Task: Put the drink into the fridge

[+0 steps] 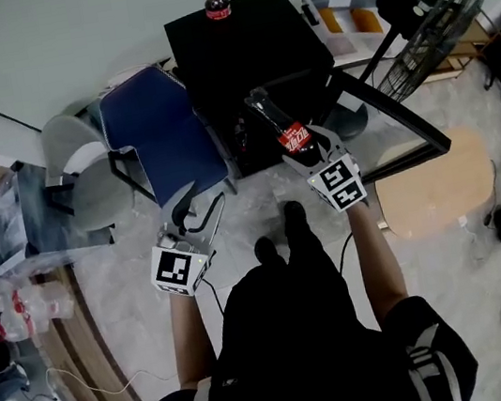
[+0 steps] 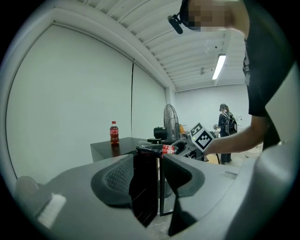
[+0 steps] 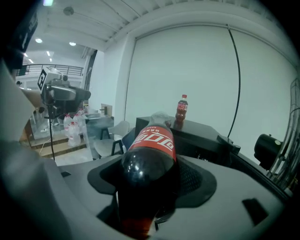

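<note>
A black fridge (image 1: 252,37) stands ahead of me with its glass door (image 1: 395,128) swung open to the right. My right gripper (image 1: 301,146) is shut on a cola bottle (image 1: 282,126) with a red label, whose cap end points toward the fridge front. In the right gripper view the held bottle (image 3: 150,157) fills the gap between the jaws of that gripper (image 3: 152,183). A second cola bottle (image 1: 216,2) stands upright on the fridge top. My left gripper (image 1: 200,205) hangs open and holds nothing, left of the fridge beside a blue chair; its jaws (image 2: 159,187) frame the dark fridge front.
A blue chair (image 1: 160,143) and a grey chair (image 1: 85,175) stand left of the fridge. A floor fan (image 1: 430,22) and a round wooden top (image 1: 433,183) are on the right. Water bottles (image 1: 3,312) sit at far left. A person (image 2: 226,126) stands far off.
</note>
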